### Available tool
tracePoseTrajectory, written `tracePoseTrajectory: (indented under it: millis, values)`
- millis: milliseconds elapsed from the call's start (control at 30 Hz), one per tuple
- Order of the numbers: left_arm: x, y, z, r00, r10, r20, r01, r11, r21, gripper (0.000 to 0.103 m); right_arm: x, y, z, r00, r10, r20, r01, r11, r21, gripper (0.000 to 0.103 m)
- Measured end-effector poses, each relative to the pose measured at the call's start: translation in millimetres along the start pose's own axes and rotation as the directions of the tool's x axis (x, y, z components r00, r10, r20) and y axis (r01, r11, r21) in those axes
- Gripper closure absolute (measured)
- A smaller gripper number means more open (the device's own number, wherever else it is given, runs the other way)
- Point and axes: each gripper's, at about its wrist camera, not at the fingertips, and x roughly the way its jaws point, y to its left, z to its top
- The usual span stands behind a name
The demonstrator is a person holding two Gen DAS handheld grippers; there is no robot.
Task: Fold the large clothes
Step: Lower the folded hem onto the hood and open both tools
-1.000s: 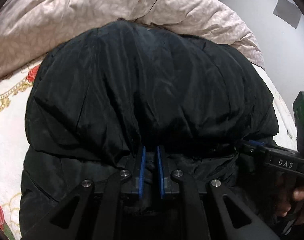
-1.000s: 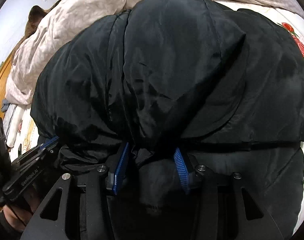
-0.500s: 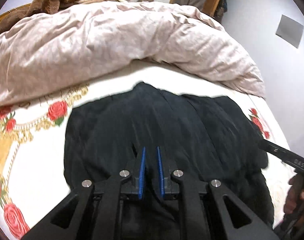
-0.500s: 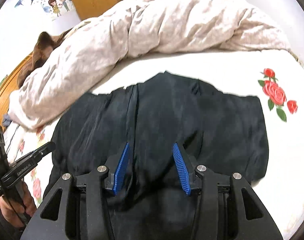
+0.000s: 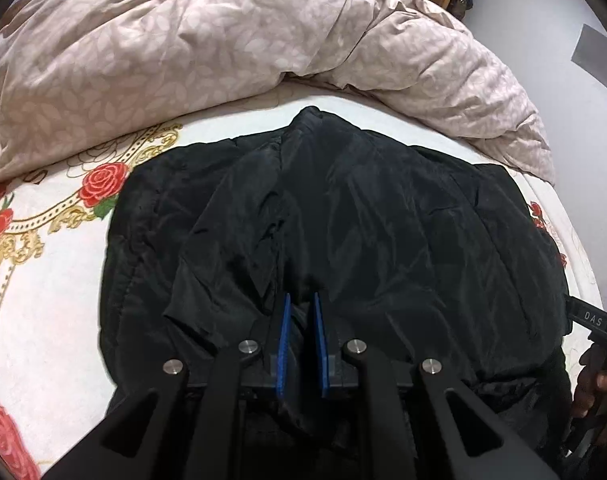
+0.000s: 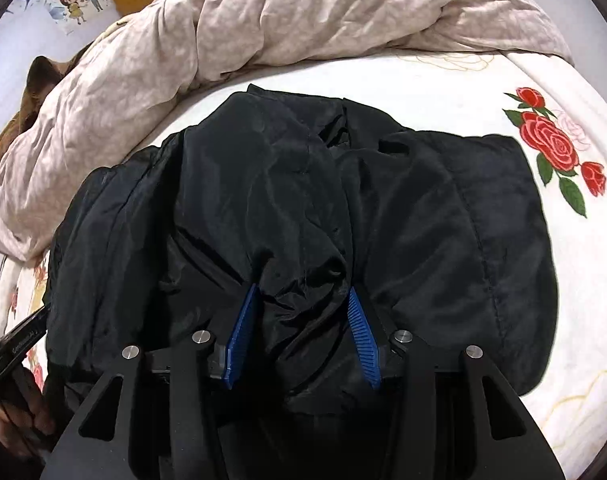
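Black jacket [image 5: 343, 232] lies spread on the bed sheet [image 5: 51, 320], white w/ red roses; the near hem is bunched up at both grippers. From the left wrist cam the jacket fills centre to 6 o'clock, collar end pointing to 12.

Hidden / unclear:
- Near hem runs under both gripper bodies at 6 o'clock, so the edge there can't be seen.
- Jacket is all black, seams & folds hard to read; can't tell sleeves from body.
- Right gripper [image 6: 303, 328] shows in the left cam only as a black bar cut off at 4 o'clock, w/ part of a hand [image 5: 595, 392] under it.
- Left gripper [image 5: 301, 332] shows in the right cam only as a bar tip at 8 o'clock, hand [image 6: 11, 416] mostly cropped.
- Quilt [image 5: 183, 52], beige, heaped from 9 to 2 o'clock, covers the far side of the bed. Brown fabric [image 6: 39, 80] at 10 o'clock in the right cam: can't tell what it is.

Grippers:
- Left: blue pads nearly together, pinching a thin ridge of jacket cloth.
- Right: pads about half apart, a thick wad of jacket cloth packed betw. them, pressing on both pads, so clamped on it.

Vs 1 s ago:
- Then the jacket ballooned up and filled both views, almost no sheet visible. Now it's down flat on the sheet, far edge short of the quilt.
- Both cams sit farther back/higher from it; roses visible at 9 (left cam) & 2 o'clock (right cam).
- Pad spacing looks same on both.
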Motion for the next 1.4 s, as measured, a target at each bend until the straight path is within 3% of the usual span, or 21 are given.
tracePoseTrajectory:
  millis: [100, 233, 367, 533, 667, 767, 1000, 1100, 1233, 1400]
  values:
    - [-26, -7, 4, 0.999, 0.010, 0.048, -0.011, 1.000, 0.024, 0.090, -28, 9, 6, 0.998, -0.008, 0.056, 0.009, 1.000, -0.015, 0.057]
    - [-46, -24, 3, 0.993, -0.069, 0.091, 0.063, 0.996, 0.069, 0.087, -63, 33, 5, 0.986, 0.081, 0.146, -0.074, 0.996, -0.051, 0.057]
    - [-24, -36, -4, 0.997, -0.073, 0.030, 0.071, 0.994, 0.082, 0.085, -50, 62, 2, 0.984, 0.153, 0.092, -0.141, 0.982, -0.125, 0.056]
    - [-14, -37, -19, 0.997, -0.082, 0.012, 0.081, 0.995, 0.065, 0.085, -58, 61, -1, 0.984, 0.088, 0.155, -0.067, 0.989, -0.131, 0.056]
    - [-7, -41, -23, 0.997, -0.083, 0.004, 0.082, 0.995, 0.065, 0.085, -36, 70, -3, 0.989, 0.122, 0.081, -0.107, 0.981, -0.162, 0.056]
    - [-3, -42, -26, 0.996, -0.092, 0.004, 0.091, 0.993, 0.080, 0.084, -5, 67, -11, 0.998, 0.047, 0.038, -0.038, 0.979, -0.200, 0.057]
    - [-1, -41, -28, 0.995, -0.098, -0.012, 0.099, 0.990, 0.103, 0.084, 6, 65, -19, 0.998, 0.006, 0.056, 0.008, 0.968, -0.250, 0.058]
    - [-14, -38, -19, 0.994, -0.104, -0.022, 0.105, 0.991, 0.086, 0.084, 0, 59, -14, 0.999, 0.036, 0.035, -0.028, 0.976, -0.217, 0.058]
    - [-32, -33, 8, 0.993, -0.101, 0.058, 0.094, 0.990, 0.107, 0.084, -25, 60, -2, 0.996, 0.067, 0.066, -0.053, 0.978, -0.200, 0.058]
    - [-8, -18, 56, 0.995, -0.027, 0.096, 0.016, 0.994, 0.107, 0.084, -39, 58, 32, 0.987, 0.069, 0.145, -0.040, 0.980, -0.197, 0.058]
